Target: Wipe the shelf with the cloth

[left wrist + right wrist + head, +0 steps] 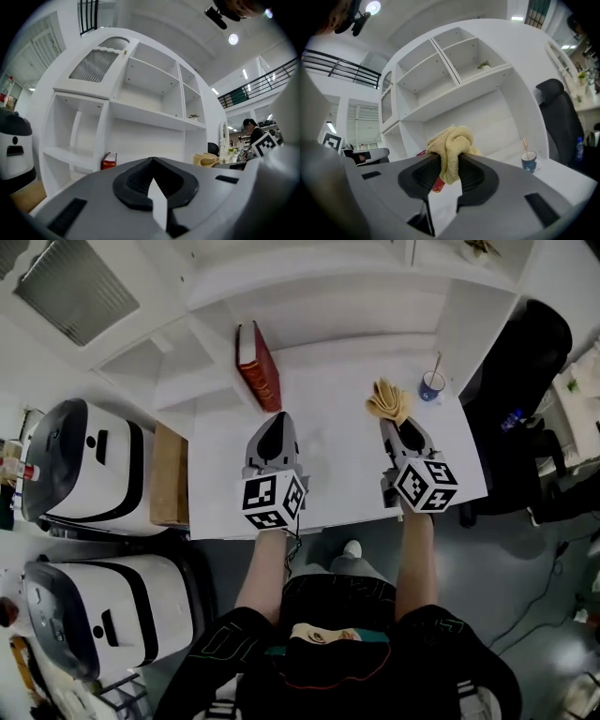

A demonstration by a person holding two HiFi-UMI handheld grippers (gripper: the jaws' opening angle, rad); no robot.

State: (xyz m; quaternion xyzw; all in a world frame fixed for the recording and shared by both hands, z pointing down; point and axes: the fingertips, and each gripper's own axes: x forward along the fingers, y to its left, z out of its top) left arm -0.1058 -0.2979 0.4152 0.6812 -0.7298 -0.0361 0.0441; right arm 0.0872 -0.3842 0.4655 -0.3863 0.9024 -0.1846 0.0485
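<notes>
Two claws over the white worktop (pixel 328 460): right claw (pixel 450 159) clenched on the yellow cloth (pixel 388 399), which bunches out past its tips near the blue cup (pixel 432 386); left claw (pixel 152 161) closed, empty, well apart from the cloth.

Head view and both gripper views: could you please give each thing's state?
left gripper: shut, empty.
right gripper: shut on the yellow cloth.
yellow cloth: bunched, pinched in the jaws.
red book: closed, standing on edge.
blue cup: upright, stick inside.
</notes>
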